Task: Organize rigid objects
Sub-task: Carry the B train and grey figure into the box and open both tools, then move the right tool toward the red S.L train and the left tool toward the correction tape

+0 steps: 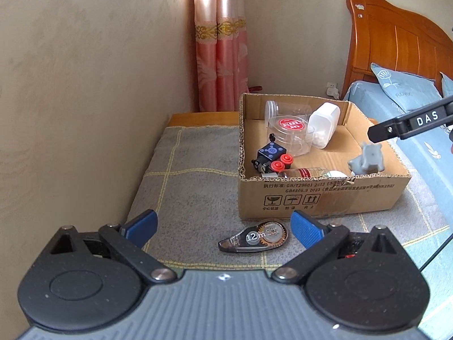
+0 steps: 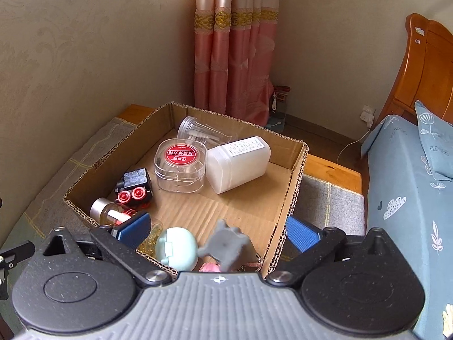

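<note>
A cardboard box [image 1: 311, 195] stands on a grey checked cloth [image 1: 192, 181]. It holds a clear jar [image 2: 198, 129], a round clear case with a red label [image 2: 179, 155], a white bottle [image 2: 237, 164], a black toy with red wheels [image 2: 134, 189], a small glass bottle [image 2: 107, 209], a mint-green case [image 2: 177, 248] and a grey figurine [image 2: 226, 246]. My right gripper [image 2: 218, 229] hangs open over the box's near corner, with the figurine free between its blue pads. A correction tape [image 1: 254, 236] lies on the cloth before the box, between the fingers of my open left gripper [image 1: 223, 223], untouched.
A beige wall [image 1: 85, 99] runs close along the left. Pink curtains [image 1: 220, 56] hang behind the box. A bed with a blue sheet [image 2: 402, 198] and a wooden headboard [image 1: 396, 42] lies to the right. A black finger [image 1: 379, 133] of the right gripper reaches in over the box's right side.
</note>
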